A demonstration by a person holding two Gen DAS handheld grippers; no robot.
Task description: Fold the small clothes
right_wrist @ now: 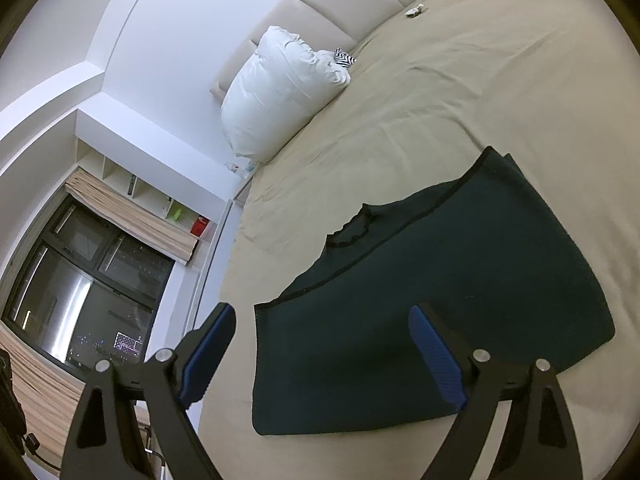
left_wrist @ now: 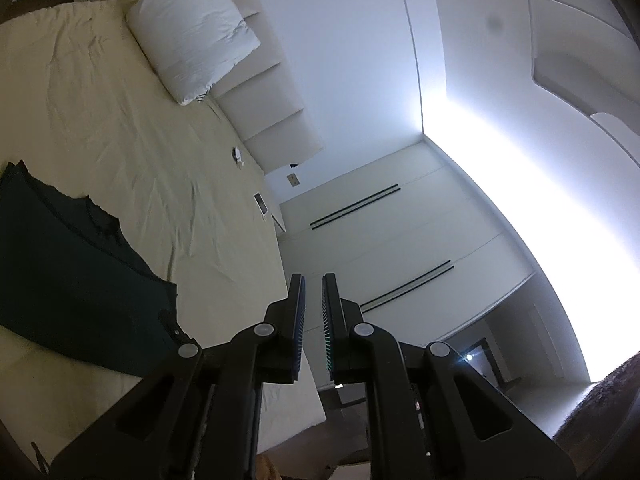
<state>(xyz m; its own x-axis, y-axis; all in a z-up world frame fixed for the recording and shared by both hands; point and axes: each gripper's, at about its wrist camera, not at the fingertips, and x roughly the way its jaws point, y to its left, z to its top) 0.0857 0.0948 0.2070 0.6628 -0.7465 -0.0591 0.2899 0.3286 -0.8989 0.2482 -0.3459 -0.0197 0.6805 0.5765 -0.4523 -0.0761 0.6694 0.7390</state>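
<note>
dark green garment (right_wrist: pixel 432 288) lies flat on the beige bed (right_wrist: pixel 500 92), already folded at least once by the look of it, a rough rectangle with black trim along its edges. neckline notch (right_wrist: pixel 352 228) sits on the edge that faces the headboard (right_wrist: pixel 340 8) and white pillow (right_wrist: pixel 280 92), so the garment points collar-toward-headboard. its long axis runs roughly across the bed, parallel to the headboard line, from the near corner by the window-side edge out toward the middle of the bed.

right gripper (right_wrist: pixel 320 344) hovers just above the near short end of the garment, tilted down at it. jaws spread wide, nothing between them but air; the cloth lies under the gap, not pinched. one blue pad is off the cloth on the window side, the other is over the fabric.

left gripper (left_wrist: pixel 314 320) has its jaws nearly together with only a thin slit, and holds nothing. it points level, off past the foot-side edge of the bed toward the wardrobe doors (left_wrist: pixel 380 240); the garment (left_wrist: pixel 80 272) is off to its side, well apart from the jaw tips.

judgement: right hand is clearly nearer and lined up. next move likely turns on dropping onto the near edge or corner and closing there, then carrying it along the long axis. risk: grabbing one layer only, since the layers at that edge are hard to tell apart.
</note>
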